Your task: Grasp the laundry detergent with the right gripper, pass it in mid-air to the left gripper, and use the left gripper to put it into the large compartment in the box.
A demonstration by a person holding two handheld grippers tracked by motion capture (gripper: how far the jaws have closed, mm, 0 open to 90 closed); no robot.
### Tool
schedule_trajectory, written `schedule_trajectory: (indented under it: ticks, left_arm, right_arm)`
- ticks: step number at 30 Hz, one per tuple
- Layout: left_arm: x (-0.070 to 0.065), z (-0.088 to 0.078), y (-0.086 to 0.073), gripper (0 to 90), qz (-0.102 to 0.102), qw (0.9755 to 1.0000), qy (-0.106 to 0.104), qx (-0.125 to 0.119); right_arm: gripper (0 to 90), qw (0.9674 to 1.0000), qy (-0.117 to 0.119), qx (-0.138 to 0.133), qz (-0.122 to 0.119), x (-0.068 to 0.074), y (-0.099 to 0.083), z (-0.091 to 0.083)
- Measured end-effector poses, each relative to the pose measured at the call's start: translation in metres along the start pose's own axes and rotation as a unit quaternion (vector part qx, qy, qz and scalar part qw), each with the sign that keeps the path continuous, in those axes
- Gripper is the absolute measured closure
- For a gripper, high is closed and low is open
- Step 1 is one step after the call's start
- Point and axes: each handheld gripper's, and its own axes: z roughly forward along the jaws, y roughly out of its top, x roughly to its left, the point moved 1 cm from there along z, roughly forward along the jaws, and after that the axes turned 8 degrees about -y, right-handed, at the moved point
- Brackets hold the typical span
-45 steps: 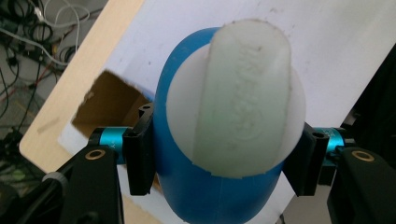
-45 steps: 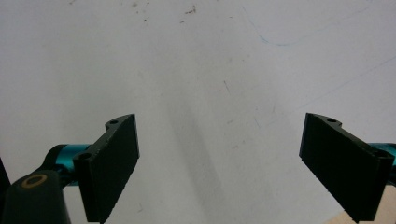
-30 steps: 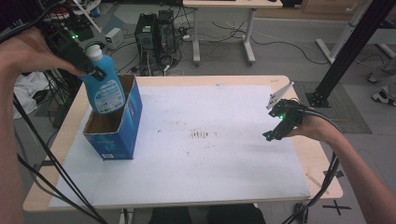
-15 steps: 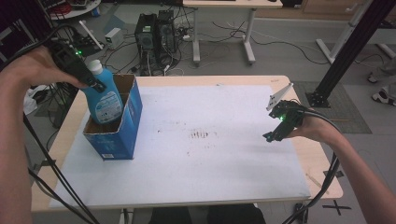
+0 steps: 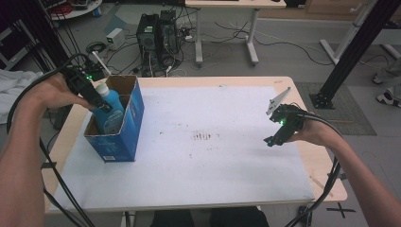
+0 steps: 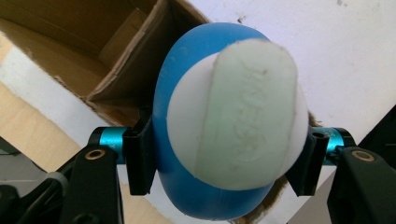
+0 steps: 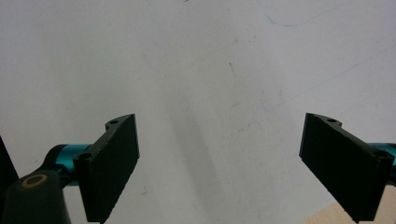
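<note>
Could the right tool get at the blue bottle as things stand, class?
Probably not directly. The blue bottle sits low in the cardboard box, clamped by the left tool. The box's wall faces the open right tool, across the table. Only the white cap pokes above.

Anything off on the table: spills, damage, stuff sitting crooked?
Nothing spilled or broken that I can see. The blue plastic bottle with the white cap sits tilted, partway down in the open blue cardboard box, clamped by the left claw. The white table mat has a patch of small dark marks at its centre, plus faint scuffs.
</note>
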Motion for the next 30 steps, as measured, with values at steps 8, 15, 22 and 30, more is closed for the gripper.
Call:
schedule_trajectory:
  ticks: [8,15,22,30]
  left_arm:
    - [0.003,0.018,-0.004,38.1,0.003,1.0,-0.002,0.006]
    - [0.006,0.034,-0.007,38.1,-0.002,0.9999,-0.004,0.015]
    - [0.009,0.047,-0.008,38.1,-0.007,0.9998,-0.001,0.018]
    - [0.01,0.056,-0.01,38.1,-0.011,0.9998,0.004,0.018]
  right_arm:
    - [11.1,1.0,0.001,0.003,0.0,0.002,0.0,0.003]
    - [11.1,1.0,0.003,0.004,-0.001,0.004,0.0,0.007]
    - [11.2,1.0,0.004,0.006,-0.001,0.005,-0.001,0.009]
    - [11.1,1.0,0.006,0.005,-0.002,0.006,-0.002,0.01]
